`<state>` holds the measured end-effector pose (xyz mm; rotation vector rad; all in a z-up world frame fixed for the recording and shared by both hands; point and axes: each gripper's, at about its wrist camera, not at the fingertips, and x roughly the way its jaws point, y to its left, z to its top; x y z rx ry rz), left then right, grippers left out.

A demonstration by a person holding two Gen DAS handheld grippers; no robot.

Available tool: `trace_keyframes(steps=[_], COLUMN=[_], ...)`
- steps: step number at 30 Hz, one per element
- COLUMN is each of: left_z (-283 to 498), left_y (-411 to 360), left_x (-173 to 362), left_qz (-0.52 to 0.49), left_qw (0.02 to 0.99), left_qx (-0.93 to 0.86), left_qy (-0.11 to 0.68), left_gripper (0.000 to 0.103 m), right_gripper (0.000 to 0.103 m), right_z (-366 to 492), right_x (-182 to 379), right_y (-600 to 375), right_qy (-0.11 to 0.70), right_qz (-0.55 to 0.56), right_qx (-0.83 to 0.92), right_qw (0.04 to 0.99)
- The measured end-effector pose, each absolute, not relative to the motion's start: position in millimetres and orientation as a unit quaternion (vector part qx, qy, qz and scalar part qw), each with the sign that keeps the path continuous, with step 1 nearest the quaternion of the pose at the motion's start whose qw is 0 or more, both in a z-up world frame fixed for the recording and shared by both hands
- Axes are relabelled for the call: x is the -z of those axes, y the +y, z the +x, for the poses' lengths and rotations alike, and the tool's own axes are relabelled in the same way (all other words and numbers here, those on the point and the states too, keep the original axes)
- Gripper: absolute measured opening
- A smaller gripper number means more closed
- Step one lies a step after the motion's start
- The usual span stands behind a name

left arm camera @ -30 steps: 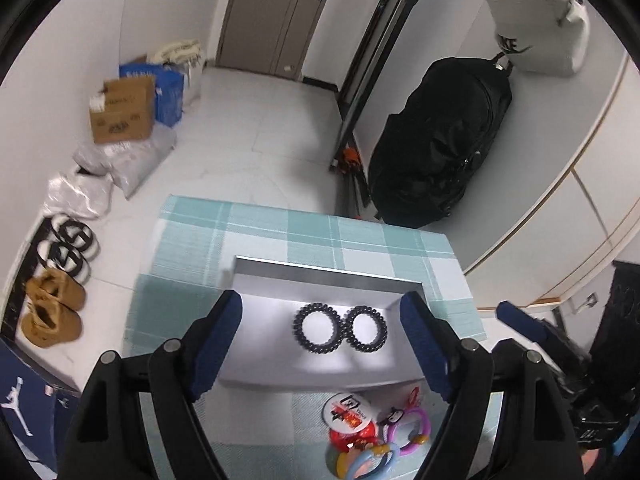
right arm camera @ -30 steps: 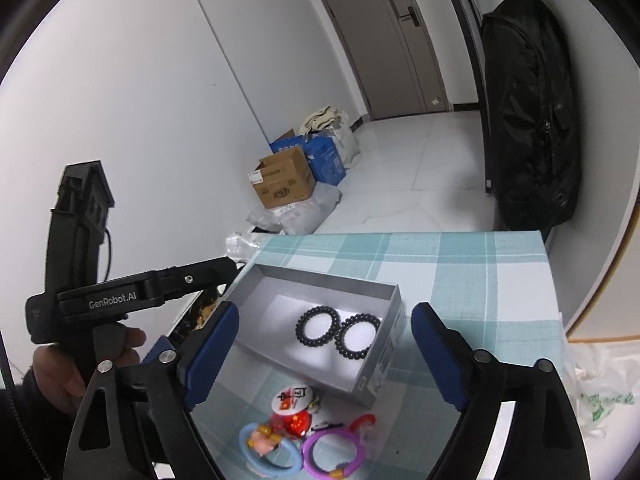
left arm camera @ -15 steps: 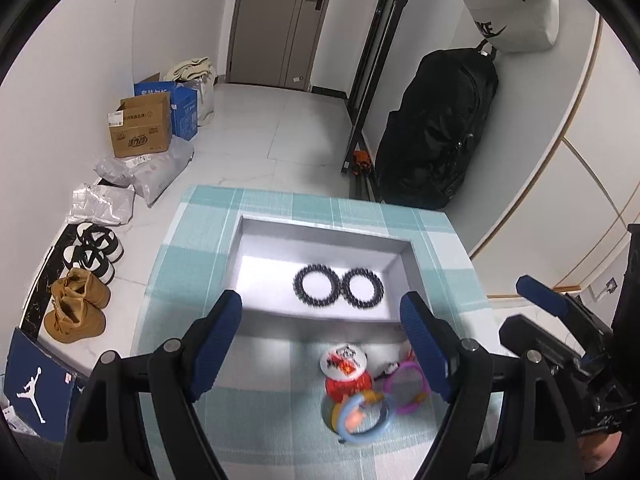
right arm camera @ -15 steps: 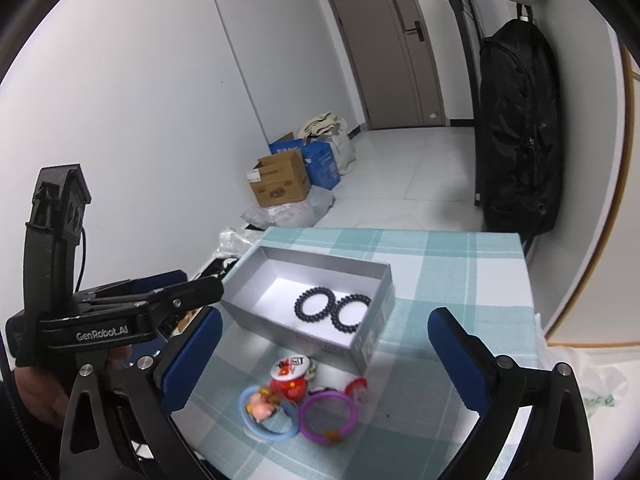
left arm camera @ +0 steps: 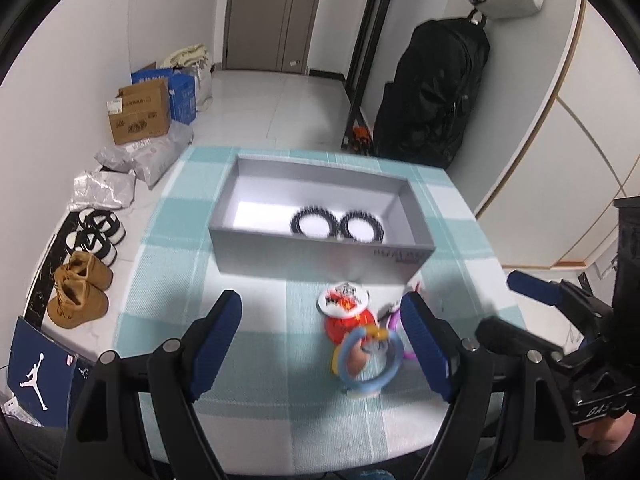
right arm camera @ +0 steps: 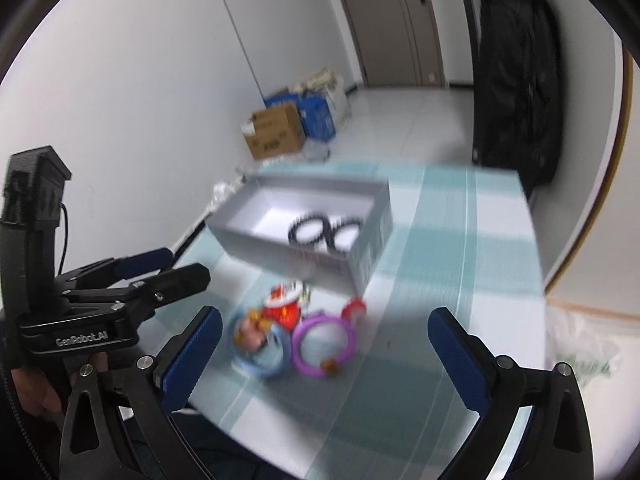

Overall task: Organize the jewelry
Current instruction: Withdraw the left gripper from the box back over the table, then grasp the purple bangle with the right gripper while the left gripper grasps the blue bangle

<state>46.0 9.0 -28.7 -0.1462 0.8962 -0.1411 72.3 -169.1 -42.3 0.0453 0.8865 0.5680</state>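
- Right gripper [right arm camera: 324,344] jaws have just been opening, now wide, nothing between; left gripper [left arm camera: 320,336] wide, empty.
- Bangles [right arm camera: 324,342] lie just in front of the box [left arm camera: 320,254]: likely light, stiff, slippery; grip across the rim.
- Black coils [left arm camera: 338,224] sit inside the box; blur hides charm details.

White walls [left arm camera: 72,60], pale tiled floor [left arm camera: 280,112], grey door [left arm camera: 276,12] at the far end. Cardboard box [left arm camera: 138,112], blue box [left arm camera: 176,88], shoes [left arm camera: 78,294] along the left wall; black bag [left arm camera: 432,96] hanging right. Teal checked desk [left arm camera: 280,380].
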Motion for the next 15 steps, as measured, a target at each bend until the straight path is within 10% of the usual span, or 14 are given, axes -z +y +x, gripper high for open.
trace_keyframes(steps=[15], left_z=[39], left_y=[8], left_x=[55], left_qz=[-0.057], left_qw=[0.87], left_qx=[0.064], left_qy=[0.485], left_gripper=[0.078], right_gripper=[0.092], right_z=[77], right_x=[82], right_y=[-168], right_qy=[0.482], right_qz=[0.0], right_qx=[-0.251], right_qw=[0.839])
